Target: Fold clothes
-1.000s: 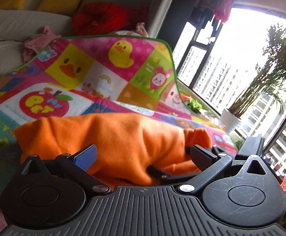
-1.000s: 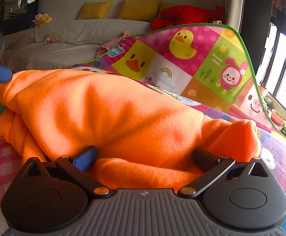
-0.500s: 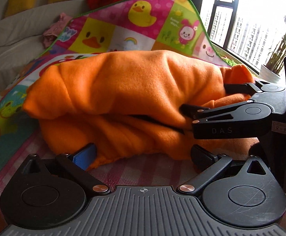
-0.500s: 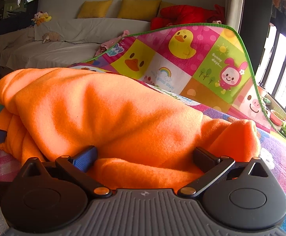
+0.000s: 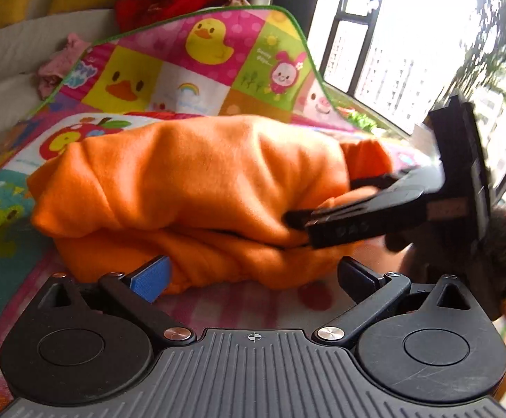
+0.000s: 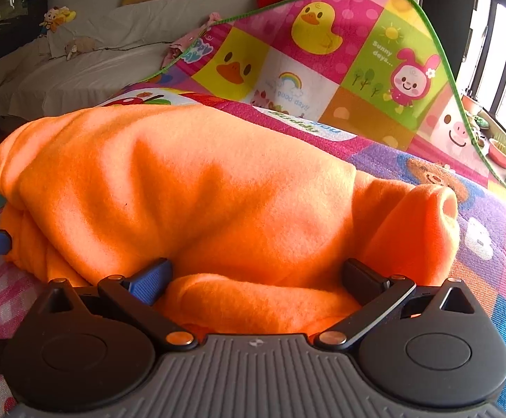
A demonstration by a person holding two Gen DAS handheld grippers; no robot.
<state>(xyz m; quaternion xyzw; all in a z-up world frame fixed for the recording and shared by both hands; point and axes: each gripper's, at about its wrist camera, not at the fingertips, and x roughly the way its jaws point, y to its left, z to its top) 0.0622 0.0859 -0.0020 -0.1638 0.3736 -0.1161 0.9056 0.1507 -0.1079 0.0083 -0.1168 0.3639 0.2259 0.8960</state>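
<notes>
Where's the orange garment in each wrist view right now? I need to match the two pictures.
Left wrist view: the orange garment lies bunched across the centre, beyond the open left gripper, with the right gripper at its right end.
Right wrist view: the garment fills the centre and left, pressed up between the right gripper's spread fingers.
Shared landmark: the yellow duck square on the raised play mat behind the garment.

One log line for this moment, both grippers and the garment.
left hand-held gripper: open, empty, off the cloth | right hand-held gripper: open, fabric between fingers | orange garment: folded bundle on play mat
</notes>
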